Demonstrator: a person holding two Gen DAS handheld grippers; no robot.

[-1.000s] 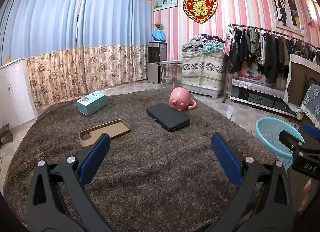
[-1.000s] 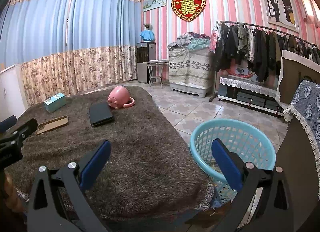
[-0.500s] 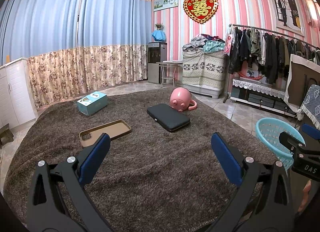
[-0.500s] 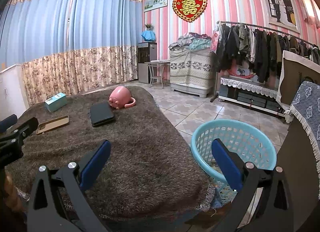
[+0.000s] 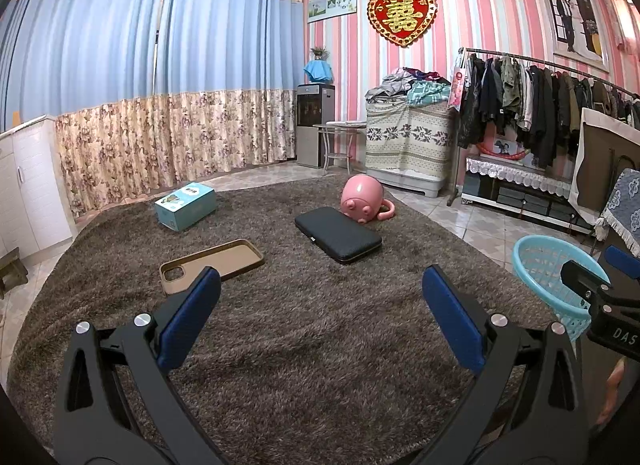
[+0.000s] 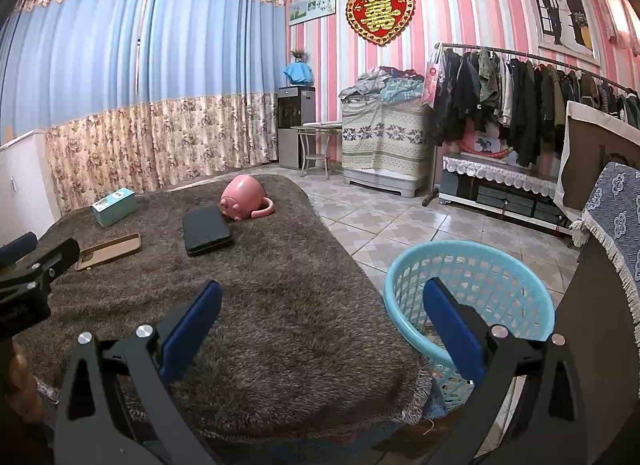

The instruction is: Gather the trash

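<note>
The left gripper (image 5: 320, 297) hovers above the shaggy brown rug (image 5: 304, 329) with its blue-padded jaws spread wide and nothing between them; the right gripper (image 6: 322, 305) is likewise spread wide and holds nothing, one finger over the rug's near edge and the other over the rim of the light blue basket (image 6: 472, 265).

Four things lie on the rug ahead of the left gripper, all well apart from its fingertips; the tan phone case (image 5: 212, 261) lies flat, hollow side up, nearest the left finger and a little beyond it; the black flat case (image 5: 338, 233) lies further out, roughly between the lines of the two fingers; the pink pig-shaped cup (image 5: 362, 199) lies on its side just behind the black case, touching or almost touching it; the light blue box (image 5: 186, 205) sits at the far left of the rug, apart from the rest.

From the right wrist view the same things lie far off to the left; the basket stands on the tiled floor (image 6: 400, 221) just beside the rug's right edge, close under the right gripper.

In the left wrist view the right gripper shows at the right edge in front of the basket.
</note>
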